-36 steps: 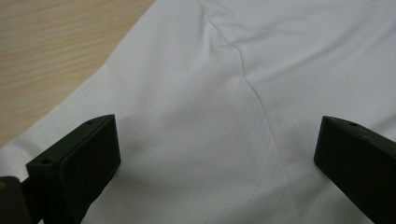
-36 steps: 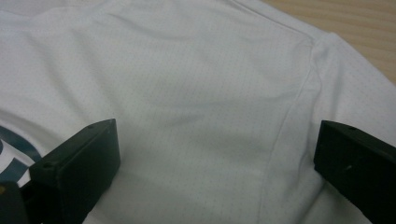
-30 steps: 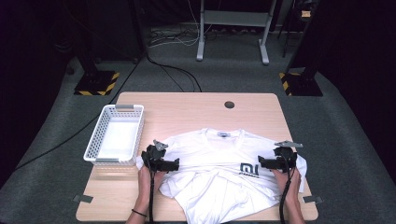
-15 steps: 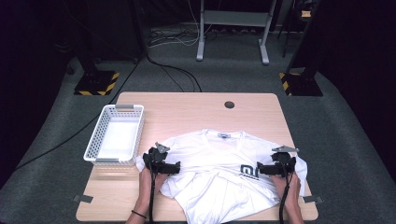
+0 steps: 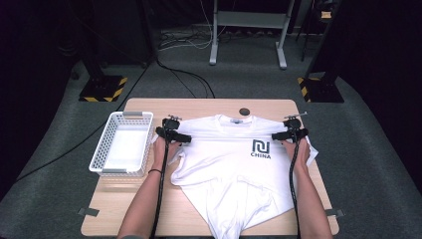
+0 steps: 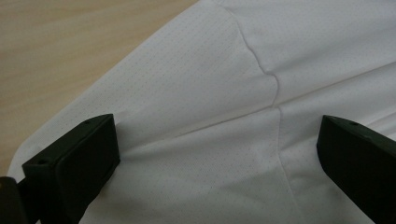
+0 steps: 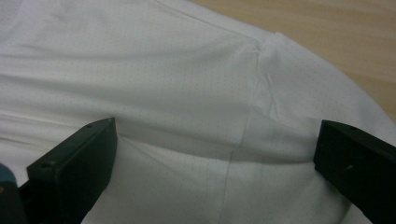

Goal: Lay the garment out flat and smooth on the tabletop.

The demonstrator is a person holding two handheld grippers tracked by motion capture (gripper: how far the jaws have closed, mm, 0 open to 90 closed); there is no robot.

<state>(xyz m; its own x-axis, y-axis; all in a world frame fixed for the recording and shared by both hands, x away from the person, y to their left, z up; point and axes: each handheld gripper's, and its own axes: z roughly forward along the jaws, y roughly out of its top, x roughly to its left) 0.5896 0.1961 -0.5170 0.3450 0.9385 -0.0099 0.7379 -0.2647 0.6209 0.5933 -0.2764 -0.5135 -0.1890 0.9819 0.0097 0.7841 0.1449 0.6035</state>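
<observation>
A: Left hand-held gripper (image 5: 174, 133) sits at the shirt's left shoulder, jaws spread wide with nothing clamped between them; in the left gripper view the sleeve seam of the T-shirt (image 6: 224, 121) runs between the 2 black jaws.

B: And to its left?

A: White basket (image 5: 123, 144), on the worktop (image 5: 149, 209), just beside the shirt's sleeve.

B: Where does the shirt lie?

A: White T-shirt (image 5: 234, 169) is spread flat in the middle of the worktop, collar toward the far edge, a dark logo reading CHINA on the chest, hem crumpled at the near edge.

B: The other side?

A: Right hand-held gripper (image 5: 291, 132) rests at the right shoulder, jaws likewise apart over the sleeve seam, holding nothing.
</observation>
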